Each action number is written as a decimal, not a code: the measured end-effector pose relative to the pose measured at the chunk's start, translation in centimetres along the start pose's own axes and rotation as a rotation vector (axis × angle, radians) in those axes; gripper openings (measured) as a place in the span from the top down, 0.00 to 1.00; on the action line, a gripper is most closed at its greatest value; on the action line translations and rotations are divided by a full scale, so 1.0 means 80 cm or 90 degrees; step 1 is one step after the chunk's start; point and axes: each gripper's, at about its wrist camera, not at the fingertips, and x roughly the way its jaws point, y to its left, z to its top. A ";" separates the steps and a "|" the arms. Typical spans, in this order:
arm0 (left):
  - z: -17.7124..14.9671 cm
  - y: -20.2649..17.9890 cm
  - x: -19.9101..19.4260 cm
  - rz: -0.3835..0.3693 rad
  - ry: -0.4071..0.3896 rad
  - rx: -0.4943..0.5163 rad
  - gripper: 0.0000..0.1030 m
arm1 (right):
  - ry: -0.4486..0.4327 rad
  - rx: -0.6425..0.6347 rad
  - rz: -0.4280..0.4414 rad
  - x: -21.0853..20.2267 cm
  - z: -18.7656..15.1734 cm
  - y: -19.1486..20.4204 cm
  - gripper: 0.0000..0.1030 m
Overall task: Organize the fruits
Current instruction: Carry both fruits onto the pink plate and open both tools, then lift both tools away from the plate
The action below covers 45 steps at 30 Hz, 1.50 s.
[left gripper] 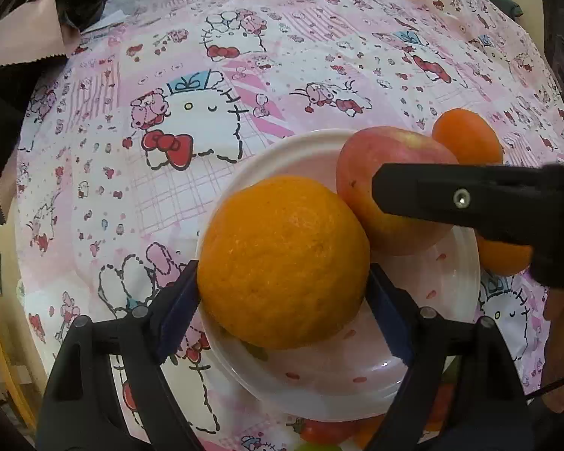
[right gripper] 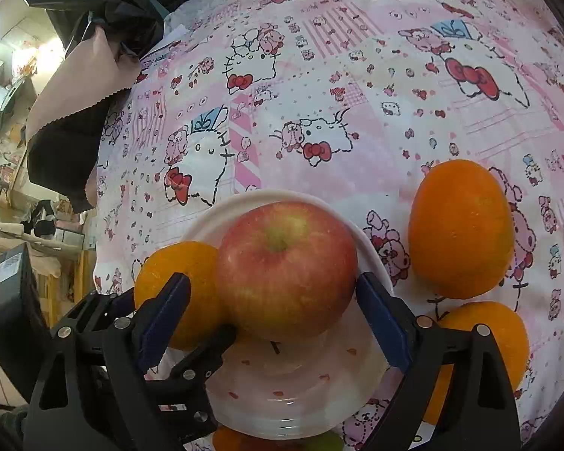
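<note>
At lower centre of the left wrist view, left gripper [left gripper: 282, 297] clamps an orange [left gripper: 284, 261] over the white plate [left gripper: 300, 146]. Right gripper [right gripper: 272, 310] clamps the apple [right gripper: 286, 268] on that plate. Two oranges [right gripper: 460, 229] at right wait on the cloth [right gripper: 357, 75]; roughly half done.

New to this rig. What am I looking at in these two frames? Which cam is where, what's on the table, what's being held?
There is no robot arm: a person holds one two-finger gripper in each hand, and each carries a fisheye camera looking forward along its jaws.

The left wrist view shows the left gripper, jaws closed on a large round orange above a white plastic plate. The black bar entering from the right there is the other gripper.

The right wrist view shows the right gripper over the same plate, with a red-yellow apple between its jaws. Whether they grip it cannot be told.

Everything sits on a pink cartoon-cat tablecloth. Two more oranges, an upper one and a lower one, lie on the cloth off the plate.
</note>
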 end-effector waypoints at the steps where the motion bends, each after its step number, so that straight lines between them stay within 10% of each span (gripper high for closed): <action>1: 0.000 -0.001 -0.001 0.002 -0.001 0.000 0.20 | -0.003 -0.005 -0.001 -0.002 0.000 0.001 0.11; 26: -0.009 0.007 -0.115 -0.024 -0.113 -0.080 0.20 | -0.095 0.045 0.036 -0.134 -0.019 -0.029 0.11; 45: -0.075 -0.021 -0.172 -0.013 -0.140 -0.101 0.20 | -0.083 0.177 -0.071 -0.162 -0.090 -0.134 0.09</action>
